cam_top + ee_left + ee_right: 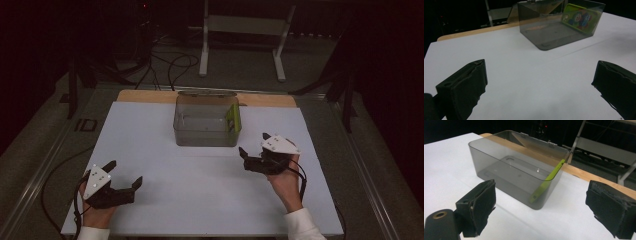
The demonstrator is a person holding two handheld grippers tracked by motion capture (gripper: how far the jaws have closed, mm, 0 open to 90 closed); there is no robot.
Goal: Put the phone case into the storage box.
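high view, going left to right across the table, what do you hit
left gripper → smoky clear box → green card leaning inside the box's right wall → right gripper

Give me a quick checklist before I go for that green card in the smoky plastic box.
1. Right gripper open, nothing held: ok.
2. Left gripper open, nothing held: ok.
3. Smoky box upright with its top open: ok.
4. Green card leans on edge against the box's right wall: ok.
5. White table bare between right gripper and box: ok.
6. Room between card and wall for the jaws: cannot tell.
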